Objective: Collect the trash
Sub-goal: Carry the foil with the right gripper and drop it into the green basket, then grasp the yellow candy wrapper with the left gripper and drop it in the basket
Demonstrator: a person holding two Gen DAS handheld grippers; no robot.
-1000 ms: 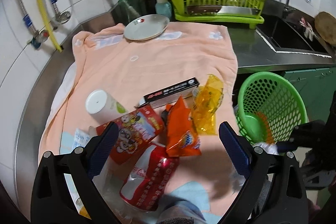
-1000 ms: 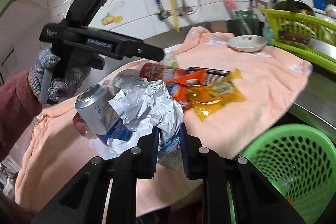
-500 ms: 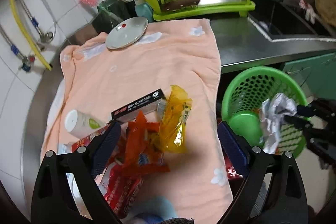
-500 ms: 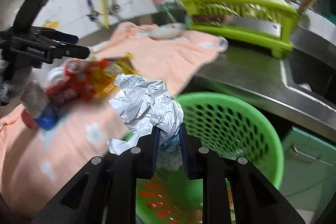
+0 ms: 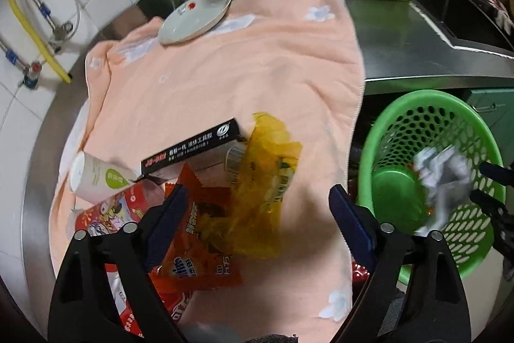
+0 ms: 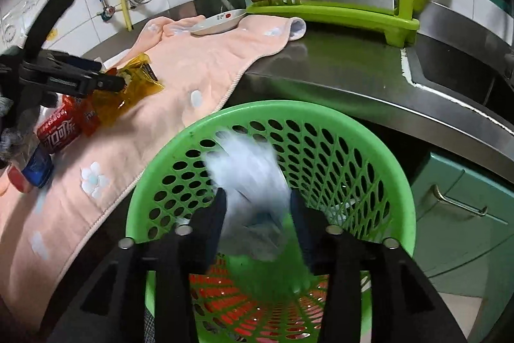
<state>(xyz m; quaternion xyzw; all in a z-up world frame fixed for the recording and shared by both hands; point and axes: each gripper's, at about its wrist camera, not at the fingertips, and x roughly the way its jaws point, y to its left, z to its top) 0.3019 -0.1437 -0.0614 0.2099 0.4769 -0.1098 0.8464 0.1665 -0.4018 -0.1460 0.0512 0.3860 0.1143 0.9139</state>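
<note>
Opening my right gripper [image 6: 255, 214] jaws, crumpled paper [image 6: 247, 182] loose between them over the green basket [image 6: 379, 163]; left gripper [image 5: 255, 208] jaws closing, apart around the orange wrapper [image 5: 205, 233].

Wrappers [image 5: 244, 208] on towel [image 5: 225, 63], plate [image 5: 196, 16] at its far end, basket [image 5: 379, 150] to right.

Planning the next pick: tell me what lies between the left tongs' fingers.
In the left wrist view, the closing left tongs straddle the orange packet and yellow wrapper on the towel; neither pad touches them yet.
</note>
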